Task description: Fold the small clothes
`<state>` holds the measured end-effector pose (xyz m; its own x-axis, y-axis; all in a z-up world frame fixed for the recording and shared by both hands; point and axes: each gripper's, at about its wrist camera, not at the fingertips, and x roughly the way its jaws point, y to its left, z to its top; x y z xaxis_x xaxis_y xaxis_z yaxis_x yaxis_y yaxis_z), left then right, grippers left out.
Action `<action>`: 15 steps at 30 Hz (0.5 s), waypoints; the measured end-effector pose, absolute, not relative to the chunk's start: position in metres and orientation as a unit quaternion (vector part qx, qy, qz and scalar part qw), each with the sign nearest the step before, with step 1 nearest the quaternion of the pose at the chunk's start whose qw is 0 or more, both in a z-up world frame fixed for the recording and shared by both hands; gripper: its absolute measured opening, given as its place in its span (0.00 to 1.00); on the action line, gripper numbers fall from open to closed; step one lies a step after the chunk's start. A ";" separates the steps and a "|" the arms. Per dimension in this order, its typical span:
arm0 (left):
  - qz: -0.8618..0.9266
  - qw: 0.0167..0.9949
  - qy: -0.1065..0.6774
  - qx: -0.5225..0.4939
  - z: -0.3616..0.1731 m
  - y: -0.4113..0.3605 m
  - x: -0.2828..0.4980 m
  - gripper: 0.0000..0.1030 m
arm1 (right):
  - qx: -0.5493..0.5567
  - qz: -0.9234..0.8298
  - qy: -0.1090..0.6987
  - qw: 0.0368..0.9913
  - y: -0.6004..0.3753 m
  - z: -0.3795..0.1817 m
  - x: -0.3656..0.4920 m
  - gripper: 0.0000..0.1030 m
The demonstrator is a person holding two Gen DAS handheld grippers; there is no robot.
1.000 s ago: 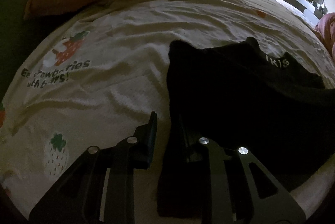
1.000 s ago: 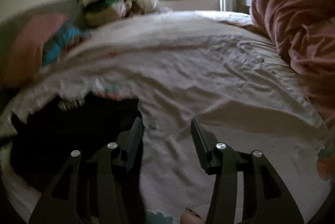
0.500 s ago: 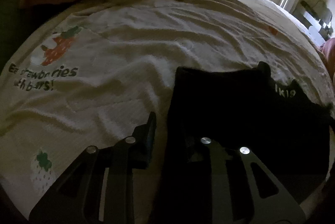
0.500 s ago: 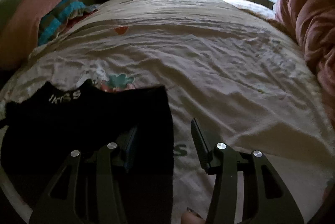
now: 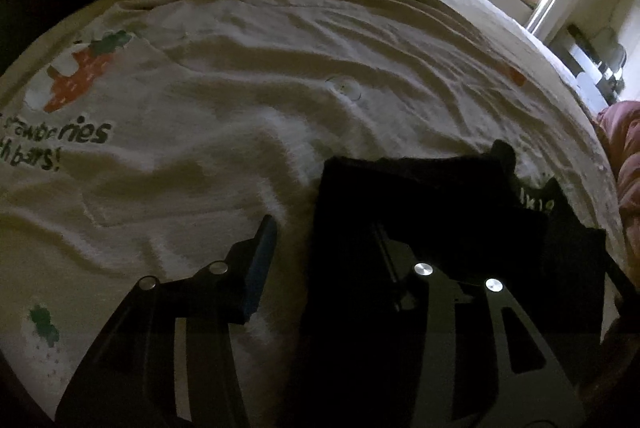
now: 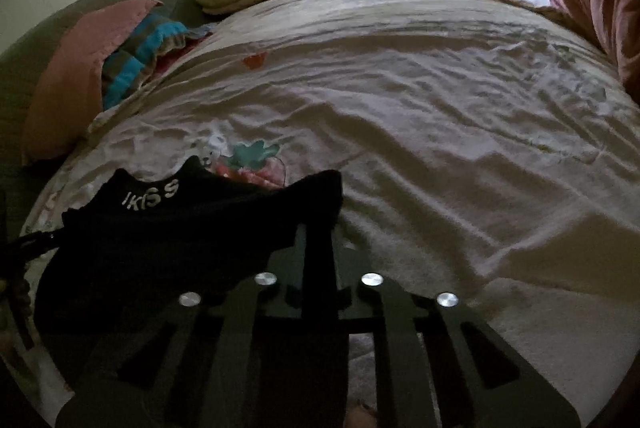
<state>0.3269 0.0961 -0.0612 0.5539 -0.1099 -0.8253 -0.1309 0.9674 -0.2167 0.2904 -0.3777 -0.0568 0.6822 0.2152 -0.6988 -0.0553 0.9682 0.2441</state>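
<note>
Right claw (image 6: 320, 240) pinches the black garment's (image 6: 168, 240) corner, its long axis crossways; left claw (image 5: 320, 248) is opening.

Strawberry-print bed (image 5: 304, 75) bears black garment (image 6: 168, 236), probably underwear.

The right gripper (image 6: 318, 228) has its fingers (image 6: 308, 252) pressed together on the right-hand corner of the black garment (image 6: 168, 228), which lies on the bed sheet (image 6: 440, 147). White lettering sits at the garment's far edge. A pink pillow (image 6: 80, 67) lies beyond the garment, to its left.
</note>
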 end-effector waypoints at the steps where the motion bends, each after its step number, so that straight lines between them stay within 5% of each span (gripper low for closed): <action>1: 0.002 0.872 0.471 -0.131 -0.062 0.095 0.328 0.34 | 0.104 0.076 0.388 0.913 -0.378 -0.055 0.289 0.07; 11: -0.022 0.880 0.454 -0.137 -0.059 0.090 0.327 0.06 | 0.126 0.080 0.375 0.915 -0.382 -0.050 0.283 0.06; 15: -0.026 0.889 0.435 -0.143 -0.047 0.093 0.320 0.04 | 0.130 0.083 0.366 0.918 -0.384 -0.045 0.279 0.06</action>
<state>0.3195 0.0931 -0.0471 0.6202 -0.1700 -0.7658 -0.0781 0.9580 -0.2759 0.2785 -0.3842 -0.0447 0.7186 0.2481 -0.6497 -0.0575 0.9522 0.3000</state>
